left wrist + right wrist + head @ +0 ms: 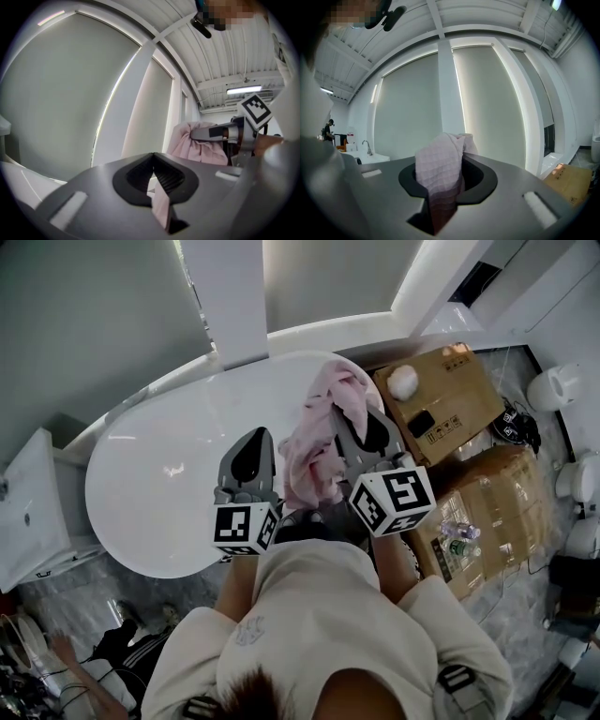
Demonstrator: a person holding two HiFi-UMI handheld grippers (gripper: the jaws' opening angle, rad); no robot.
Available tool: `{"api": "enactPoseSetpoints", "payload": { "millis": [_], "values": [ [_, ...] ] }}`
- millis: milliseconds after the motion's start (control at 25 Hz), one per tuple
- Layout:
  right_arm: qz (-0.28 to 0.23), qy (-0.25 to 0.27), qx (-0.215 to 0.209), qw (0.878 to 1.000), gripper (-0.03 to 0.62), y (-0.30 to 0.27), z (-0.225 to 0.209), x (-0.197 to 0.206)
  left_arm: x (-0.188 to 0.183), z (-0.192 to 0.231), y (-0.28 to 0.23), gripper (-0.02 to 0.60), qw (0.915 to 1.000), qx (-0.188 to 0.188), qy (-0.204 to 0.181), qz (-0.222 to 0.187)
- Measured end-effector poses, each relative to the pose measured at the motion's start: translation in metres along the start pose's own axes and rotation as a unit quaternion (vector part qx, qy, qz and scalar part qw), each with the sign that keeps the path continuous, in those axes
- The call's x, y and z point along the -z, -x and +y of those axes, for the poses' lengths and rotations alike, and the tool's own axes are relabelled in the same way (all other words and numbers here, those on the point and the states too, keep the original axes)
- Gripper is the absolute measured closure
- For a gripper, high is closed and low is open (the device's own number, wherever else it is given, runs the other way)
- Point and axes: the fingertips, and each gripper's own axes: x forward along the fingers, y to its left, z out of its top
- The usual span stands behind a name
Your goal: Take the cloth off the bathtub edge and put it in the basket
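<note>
The pink cloth (317,442) hangs bunched above the white bathtub (159,484), lifted off its edge between both grippers. In the right gripper view, my right gripper (443,180) is shut on a thick fold of the cloth (439,164), which bulges up over the jaws. My left gripper (152,176) is shut on a thin strip of the cloth (161,208). The left gripper view also shows the right gripper (208,133) level, with the cloth's bulk (194,147) draped below it. In the head view the left gripper (253,444) and right gripper (354,426) point away from me. No basket is in view.
Two cardboard boxes (441,395) (487,512) stand to the right of the tub, the nearer with bottles on it. A white fixture (33,512) sits at the left. A person (122,648) crouches at the lower left. A white pillar (234,296) rises behind the tub.
</note>
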Motion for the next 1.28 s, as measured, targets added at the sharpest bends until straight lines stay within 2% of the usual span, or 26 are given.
{"api": "enactPoseSetpoints", "payload": {
  "millis": [400, 560, 960, 1280],
  "values": [
    [0.000, 0.008, 0.018, 1.000, 0.502, -0.003, 0.009, -0.003, 0.002, 0.008, -0.001, 0.532, 0.9997, 0.021, -0.007, 0.014],
    [-0.009, 0.004, 0.041, 0.999, 0.502, 0.015, -0.007, -0.007, 0.005, -0.013, -0.007, 0.532, 0.9987, 0.046, -0.012, 0.017],
    [-0.020, 0.000, 0.102, 0.995, 0.502, 0.033, -0.015, -0.014, 0.004, -0.028, -0.018, 0.532, 0.9942, 0.104, -0.012, 0.026],
    [-0.042, -0.004, 0.152, 0.987, 0.501, 0.113, -0.054, -0.023, 0.014, -0.113, -0.016, 0.532, 0.9861, 0.161, -0.027, 0.032]
  ]
}}
